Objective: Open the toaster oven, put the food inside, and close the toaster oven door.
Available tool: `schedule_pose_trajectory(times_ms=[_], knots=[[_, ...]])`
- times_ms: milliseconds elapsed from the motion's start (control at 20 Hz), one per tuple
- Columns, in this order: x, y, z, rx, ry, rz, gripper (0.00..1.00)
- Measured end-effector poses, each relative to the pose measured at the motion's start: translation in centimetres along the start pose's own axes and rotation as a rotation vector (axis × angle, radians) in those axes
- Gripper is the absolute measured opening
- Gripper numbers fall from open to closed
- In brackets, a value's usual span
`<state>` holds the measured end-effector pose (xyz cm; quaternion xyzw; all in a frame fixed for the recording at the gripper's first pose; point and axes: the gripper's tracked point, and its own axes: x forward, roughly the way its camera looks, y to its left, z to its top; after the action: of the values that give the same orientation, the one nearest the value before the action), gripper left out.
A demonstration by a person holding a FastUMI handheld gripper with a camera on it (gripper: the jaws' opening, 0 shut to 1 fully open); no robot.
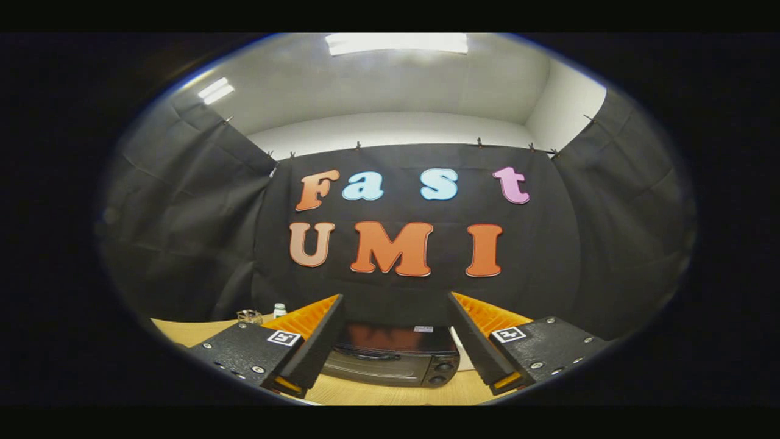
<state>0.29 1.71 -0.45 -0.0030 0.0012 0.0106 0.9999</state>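
Toaster oven (393, 360), black, seen from the gripper view: it stands on a light wooden table (195, 332) against the foot of the black cloth wall, just ahead of the gripper (396, 341) and framed in the gap between its two fingers. Its glass door is shut, with a handle bar running across the upper part of the door; two round knobs sit one above the other at its right end. The oven's left and right ends are partly hidden behind the fingers, and what lies behind the dark glass cannot be made out. The fingers stand wide apart, holding nothing; each shows a black inner face, orange ribbed padding and a black mount bearing a square marker. Beyond the left finger, on the table, a small wire object (248, 316) and a small white bottle with a green cap (280, 310) stand close together, too small to identify further.
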Motion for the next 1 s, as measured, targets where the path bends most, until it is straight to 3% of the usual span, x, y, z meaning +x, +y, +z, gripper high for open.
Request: schedule_pose_trajectory(times_ms=[500, 1000], knots=[[2.2, 0.5, -3.7, -0.005, 0.056, -0.013, 0.98], [7.2, 3.5, -13.5, 0.014, 0.250, 0.025, 0.98]])
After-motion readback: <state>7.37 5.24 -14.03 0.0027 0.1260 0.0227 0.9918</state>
